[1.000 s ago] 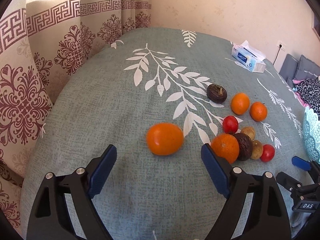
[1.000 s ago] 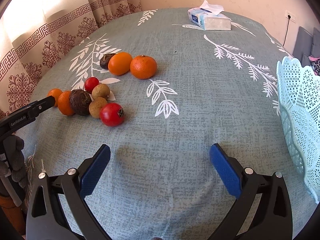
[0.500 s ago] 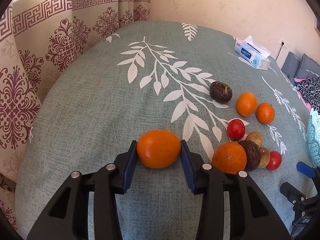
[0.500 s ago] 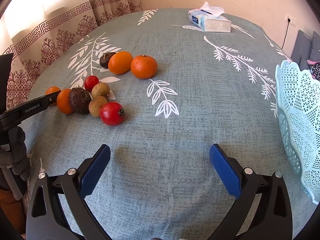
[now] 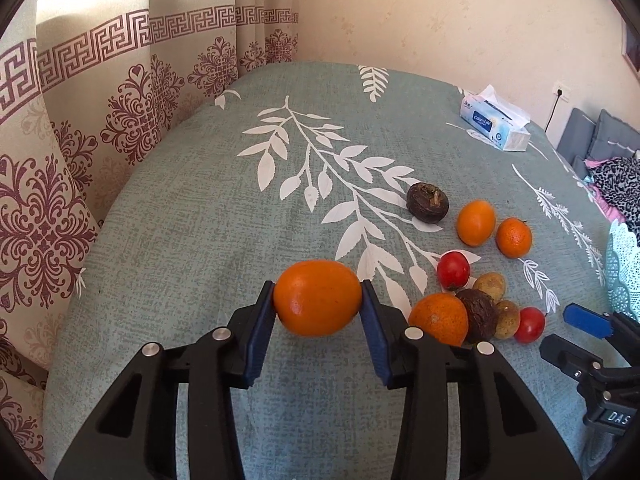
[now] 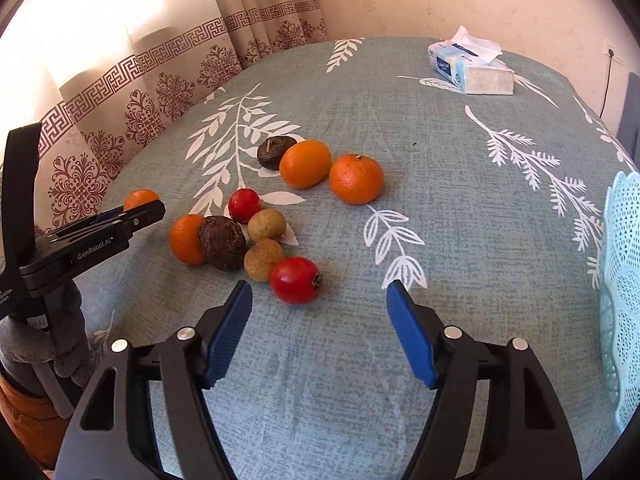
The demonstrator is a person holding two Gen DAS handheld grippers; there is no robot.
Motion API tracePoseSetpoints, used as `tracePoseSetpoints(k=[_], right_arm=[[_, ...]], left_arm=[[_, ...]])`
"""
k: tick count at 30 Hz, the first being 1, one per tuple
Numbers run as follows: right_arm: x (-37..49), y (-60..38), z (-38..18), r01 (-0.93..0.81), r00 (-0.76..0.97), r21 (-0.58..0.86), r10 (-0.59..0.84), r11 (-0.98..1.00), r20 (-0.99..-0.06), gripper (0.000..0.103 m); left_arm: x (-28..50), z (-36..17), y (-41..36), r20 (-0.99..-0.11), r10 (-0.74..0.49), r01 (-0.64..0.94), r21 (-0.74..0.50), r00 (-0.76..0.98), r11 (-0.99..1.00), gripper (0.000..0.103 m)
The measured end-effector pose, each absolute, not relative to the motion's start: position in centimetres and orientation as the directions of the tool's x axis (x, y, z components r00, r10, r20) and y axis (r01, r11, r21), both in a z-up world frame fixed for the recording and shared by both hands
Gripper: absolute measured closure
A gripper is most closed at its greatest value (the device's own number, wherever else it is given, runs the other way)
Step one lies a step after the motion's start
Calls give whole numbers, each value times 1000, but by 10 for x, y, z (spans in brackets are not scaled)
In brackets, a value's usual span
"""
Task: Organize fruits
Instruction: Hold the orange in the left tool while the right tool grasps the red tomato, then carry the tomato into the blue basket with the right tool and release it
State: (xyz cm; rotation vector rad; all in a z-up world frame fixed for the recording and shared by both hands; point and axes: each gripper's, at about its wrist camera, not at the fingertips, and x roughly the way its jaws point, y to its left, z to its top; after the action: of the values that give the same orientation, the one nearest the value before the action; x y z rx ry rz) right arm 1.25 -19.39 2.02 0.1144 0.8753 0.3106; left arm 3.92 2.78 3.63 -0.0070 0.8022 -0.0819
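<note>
With its blue pads clamped on both sides of a large orange (image 5: pixel 318 298), the left hand-held gripper (image 5: pixel 318 320) holds it just over the leaf-print table (image 5: pixel 224 216). The right hand-held gripper (image 6: pixel 320 320) has just been closing but stands apart, nothing between its jaws, near a red fruit (image 6: pixel 295 279) at the edge of the fruit cluster. A pale blue basket (image 6: pixel 620 280) sits at the table's right.

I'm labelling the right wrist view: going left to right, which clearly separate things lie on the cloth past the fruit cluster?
Left gripper shut on an orange → dark round fruit → smooth orange → mandarin → tissue box → lace basket.
</note>
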Motion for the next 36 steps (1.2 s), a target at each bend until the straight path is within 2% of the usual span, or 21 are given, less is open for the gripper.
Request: tracePoseSetpoints(k=[4, 8, 11, 22, 36], right_arm=[[24, -187, 14, -245, 565, 262, 357, 933, -744, 54], [28, -183, 9, -261, 550, 277, 378, 925, -745, 60], [27, -183, 9, -266, 550, 283, 387, 921, -740, 73], [10, -193, 22, -246, 599, 263, 359, 933, -715, 73], [-16, -222, 58, -96, 746, 77, 122, 992, -654, 73]], left_arm=[[37, 40, 26, -711, -82, 79, -38, 698, 996, 61], [35, 41, 25, -708, -86, 83, -38, 701, 996, 61], [34, 43, 21, -706, -87, 87, -35, 703, 996, 61], [26, 43, 11, -697, -83, 108, -8, 712, 994, 61], [3, 57, -17, -662, -118, 166, 10, 740, 986, 61]])
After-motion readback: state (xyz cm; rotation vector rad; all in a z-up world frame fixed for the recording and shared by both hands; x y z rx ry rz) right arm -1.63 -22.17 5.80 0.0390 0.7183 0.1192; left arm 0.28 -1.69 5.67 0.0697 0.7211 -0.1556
